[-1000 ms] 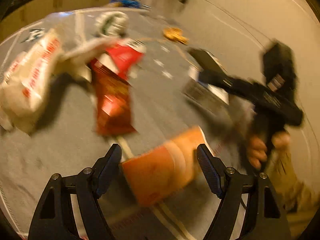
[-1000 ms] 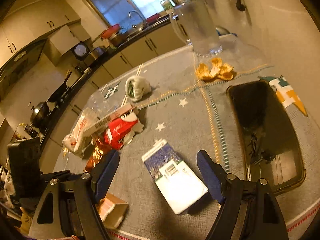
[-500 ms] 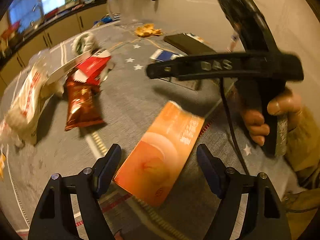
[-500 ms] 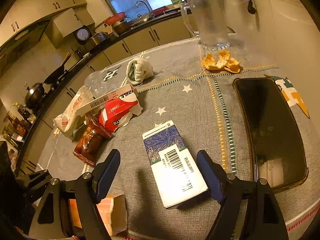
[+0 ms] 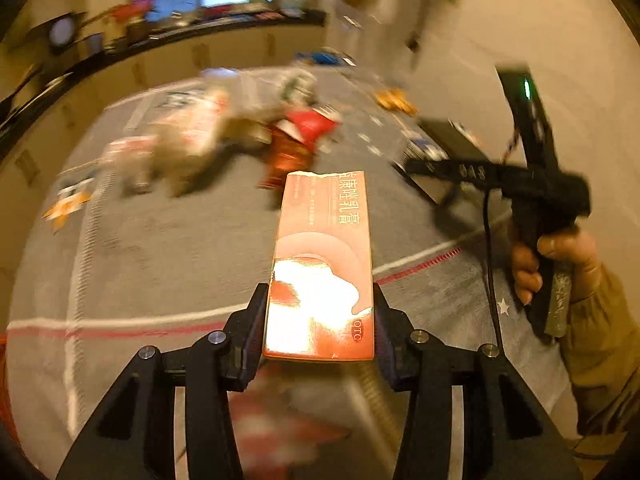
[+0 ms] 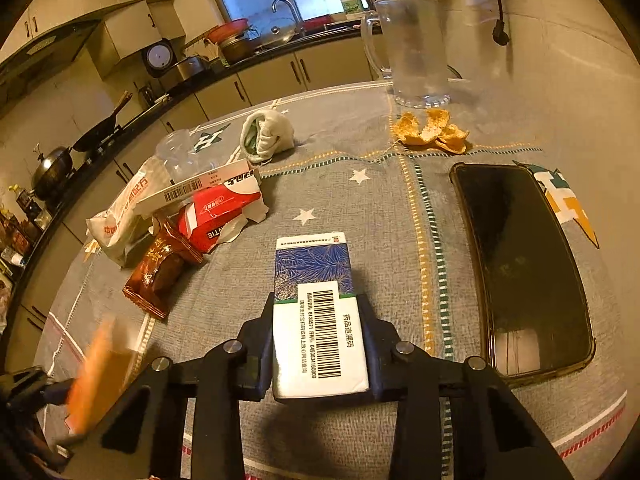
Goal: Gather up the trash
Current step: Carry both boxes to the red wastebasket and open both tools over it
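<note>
My left gripper is shut on an orange carton and holds it off the grey tablecloth; the carton also shows blurred in the right wrist view. My right gripper is shut on a blue and white box with a barcode, which lies on the cloth. A heap of trash sits beyond: a brown snack bag, a red and white packet, a white plastic bag, a flat white box and orange peel.
A black phone lies right of the barcode box. A glass pitcher stands at the table's far edge by the wall. A rolled white cloth and a crumpled clear bottle lie at the back. Kitchen counters run behind.
Both grippers were open and are now shut: the left on the orange carton, which has lifted and turned lengthwise, the right on the barcode box after moving forward over it.
</note>
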Action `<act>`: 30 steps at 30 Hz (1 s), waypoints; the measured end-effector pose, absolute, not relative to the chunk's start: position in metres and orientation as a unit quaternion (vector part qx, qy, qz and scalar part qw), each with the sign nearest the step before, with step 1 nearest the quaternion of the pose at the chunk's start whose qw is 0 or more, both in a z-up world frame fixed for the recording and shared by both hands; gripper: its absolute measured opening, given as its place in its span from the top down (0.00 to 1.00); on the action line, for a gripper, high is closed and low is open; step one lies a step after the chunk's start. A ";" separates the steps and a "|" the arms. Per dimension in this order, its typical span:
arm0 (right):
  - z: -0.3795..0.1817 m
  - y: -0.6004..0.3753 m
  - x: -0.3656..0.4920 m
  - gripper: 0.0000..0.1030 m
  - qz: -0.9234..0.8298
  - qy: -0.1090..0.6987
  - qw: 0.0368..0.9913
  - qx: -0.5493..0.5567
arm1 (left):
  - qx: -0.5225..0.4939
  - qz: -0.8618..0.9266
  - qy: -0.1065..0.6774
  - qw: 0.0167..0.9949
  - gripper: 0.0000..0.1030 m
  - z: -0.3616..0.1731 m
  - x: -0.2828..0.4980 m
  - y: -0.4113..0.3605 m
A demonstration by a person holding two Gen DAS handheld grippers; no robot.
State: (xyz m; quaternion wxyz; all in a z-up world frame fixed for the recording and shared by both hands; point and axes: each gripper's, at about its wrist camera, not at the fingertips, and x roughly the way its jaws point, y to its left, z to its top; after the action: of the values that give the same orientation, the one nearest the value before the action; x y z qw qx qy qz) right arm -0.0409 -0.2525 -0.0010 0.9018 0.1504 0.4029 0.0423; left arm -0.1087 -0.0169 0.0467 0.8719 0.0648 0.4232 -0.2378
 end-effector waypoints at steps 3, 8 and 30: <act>0.000 -0.253 -0.042 0.63 0.039 0.401 0.902 0.154 | 0.035 -0.209 0.404 0.890 0.56 0.065 -0.118 0.015; 0.002 -0.253 -0.046 0.63 0.028 0.397 0.903 0.161 | -0.003 -0.169 0.378 0.910 0.56 0.082 -0.137 0.065; 0.071 -0.156 -0.102 0.63 0.157 0.357 0.904 0.173 | -0.106 -0.036 0.342 0.933 0.56 0.079 -0.172 0.203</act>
State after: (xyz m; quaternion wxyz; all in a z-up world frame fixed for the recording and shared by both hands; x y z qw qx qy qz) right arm -0.1020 -0.1562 0.0709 0.9045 0.1733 0.3567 0.1569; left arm -0.1718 0.2029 0.0791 0.9330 -0.1060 0.3420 -0.0362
